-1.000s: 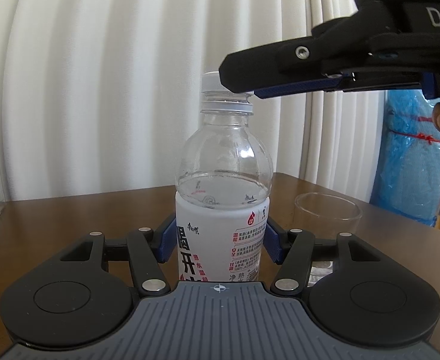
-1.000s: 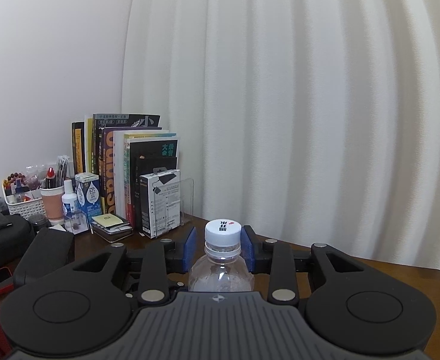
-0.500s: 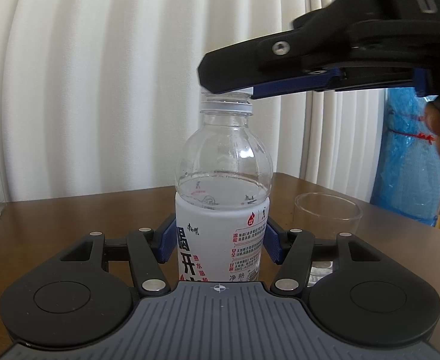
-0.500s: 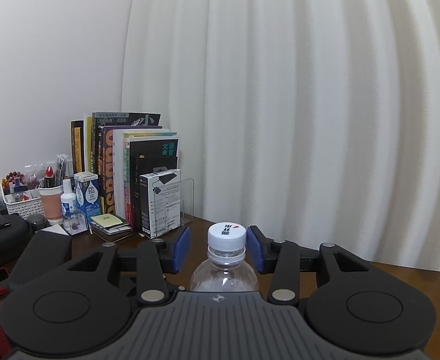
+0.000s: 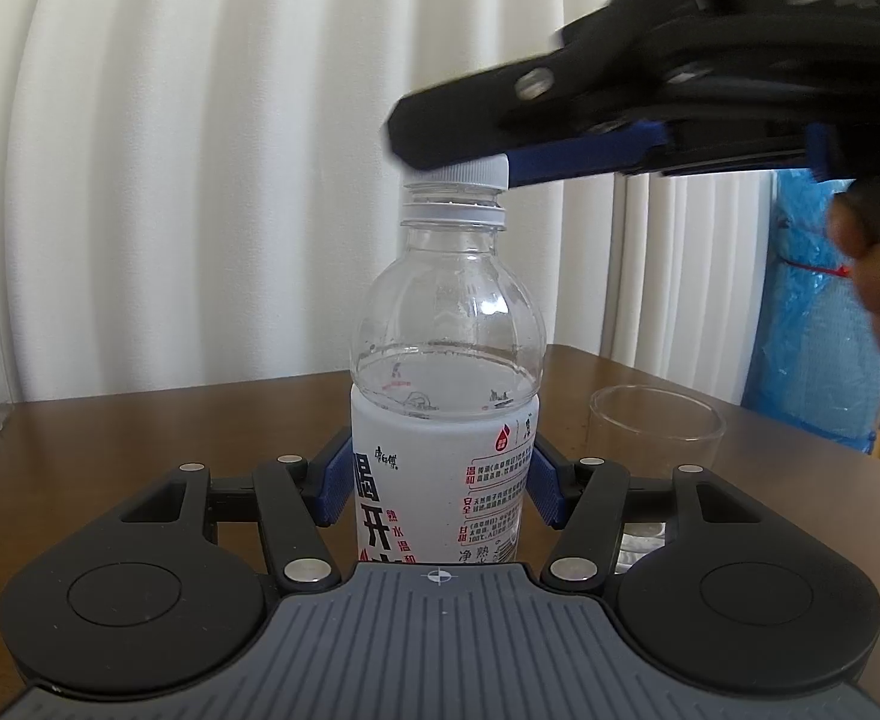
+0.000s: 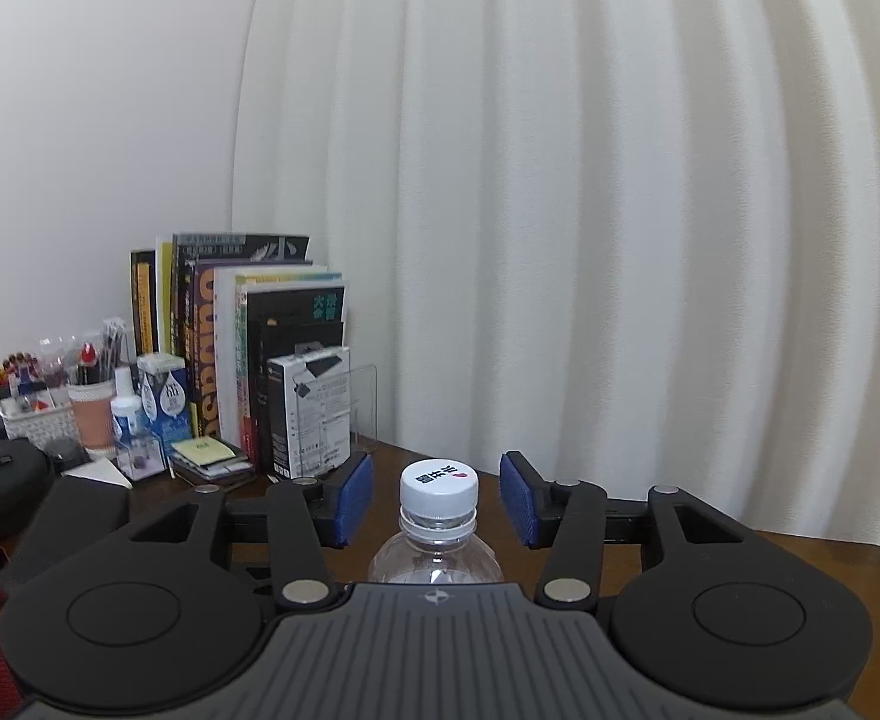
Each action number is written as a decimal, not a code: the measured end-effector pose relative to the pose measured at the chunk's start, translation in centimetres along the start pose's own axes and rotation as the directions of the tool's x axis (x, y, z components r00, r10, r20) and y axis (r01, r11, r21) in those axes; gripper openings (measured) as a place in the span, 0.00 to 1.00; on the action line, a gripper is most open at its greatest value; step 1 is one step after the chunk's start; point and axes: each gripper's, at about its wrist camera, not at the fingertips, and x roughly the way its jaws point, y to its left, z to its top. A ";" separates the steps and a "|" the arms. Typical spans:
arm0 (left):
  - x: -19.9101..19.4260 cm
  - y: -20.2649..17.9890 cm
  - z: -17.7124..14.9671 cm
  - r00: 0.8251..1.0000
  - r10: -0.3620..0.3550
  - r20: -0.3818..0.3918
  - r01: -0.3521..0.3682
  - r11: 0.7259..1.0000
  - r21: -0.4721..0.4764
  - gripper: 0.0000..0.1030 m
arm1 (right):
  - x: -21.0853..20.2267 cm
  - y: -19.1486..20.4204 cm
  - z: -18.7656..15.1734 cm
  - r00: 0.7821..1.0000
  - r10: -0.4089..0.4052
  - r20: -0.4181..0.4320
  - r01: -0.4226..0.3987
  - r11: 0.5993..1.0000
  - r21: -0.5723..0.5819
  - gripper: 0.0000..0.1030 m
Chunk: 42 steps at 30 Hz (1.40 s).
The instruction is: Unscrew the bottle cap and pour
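Note:
A clear water bottle (image 5: 446, 420) with a white label stands upright on the brown table (image 5: 140, 438). My left gripper (image 5: 440, 489) is shut on the bottle's body, its blue pads pressing both sides. The white cap (image 6: 439, 489) sits on the bottle's neck. My right gripper (image 6: 437, 498) is open, its blue pads standing apart on either side of the cap without touching it. In the left wrist view the right gripper (image 5: 458, 150) reaches in from the right at cap height and hides most of the cap (image 5: 476, 171).
A clear empty glass (image 5: 656, 438) stands on the table right of the bottle. Books (image 6: 248, 348), a white box (image 6: 314, 414) and stationery holders (image 6: 38, 402) line the far left. White curtains hang behind. A blue bag (image 5: 818, 312) is at the right.
My right gripper was shut on the cap a second ago. Its jaws have opened wide, and it has lifted slightly. The bottle and left gripper have not moved.

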 end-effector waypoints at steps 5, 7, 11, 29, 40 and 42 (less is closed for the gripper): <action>0.0 -0.3 0.0 1.000 0.000 -0.001 0.000 1.000 0.000 0.56 | 0.7 -0.2 -0.2 1.000 0.004 -0.004 -0.004 1.000 0.013 0.38; 0.0 -0.3 0.0 1.000 0.000 -0.001 0.000 1.000 -0.001 0.56 | 0.6 -0.2 -0.3 1.000 -0.004 -0.010 0.004 1.000 0.008 0.38; 0.0 -0.2 0.1 1.000 0.001 -0.002 -0.001 1.000 -0.001 0.56 | 0.2 0.1 -0.5 1.000 -0.016 -0.008 0.016 1.000 0.008 0.38; 0.3 0.2 0.4 1.000 0.001 -0.003 -0.001 1.000 -0.004 0.56 | -2.4 1.2 -0.6 1.000 -0.016 0.009 0.016 1.000 -0.012 0.43; 0.4 0.3 0.4 1.000 0.001 -0.003 -0.001 1.000 -0.006 0.56 | 0.3 0.9 -0.2 0.999 -0.044 0.002 0.044 0.999 -0.004 0.44; 0.3 -0.1 0.5 1.000 0.003 -0.002 -0.003 1.000 -0.004 0.56 | 0.5 0.7 -0.2 0.999 -0.038 0.005 0.038 0.999 0.013 0.33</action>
